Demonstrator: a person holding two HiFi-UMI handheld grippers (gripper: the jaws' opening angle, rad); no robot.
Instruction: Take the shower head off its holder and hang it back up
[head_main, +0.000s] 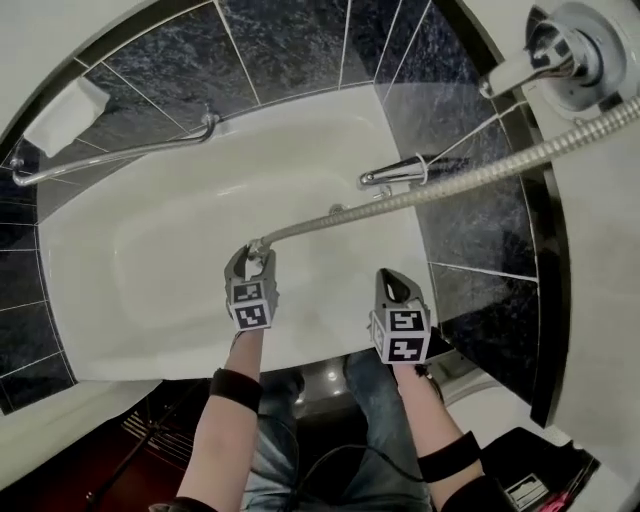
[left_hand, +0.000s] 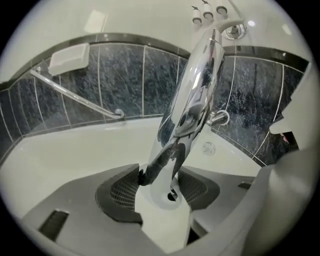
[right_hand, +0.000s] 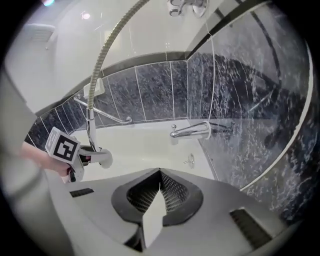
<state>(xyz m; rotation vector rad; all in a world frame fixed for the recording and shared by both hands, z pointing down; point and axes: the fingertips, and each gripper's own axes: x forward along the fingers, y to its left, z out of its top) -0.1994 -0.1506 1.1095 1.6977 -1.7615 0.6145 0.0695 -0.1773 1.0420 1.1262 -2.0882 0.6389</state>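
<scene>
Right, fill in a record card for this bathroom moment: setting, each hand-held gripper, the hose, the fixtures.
Setting: white bathtub, dark tiled walls
Left hand-held gripper: shut on the chrome shower head, over the tub
Right hand-held gripper: shut, nothing between its jaws
Hose: runs from the shower head up to the right in the head view
Fixtures: grab rail on the tiles; tap over the tub's right side
</scene>
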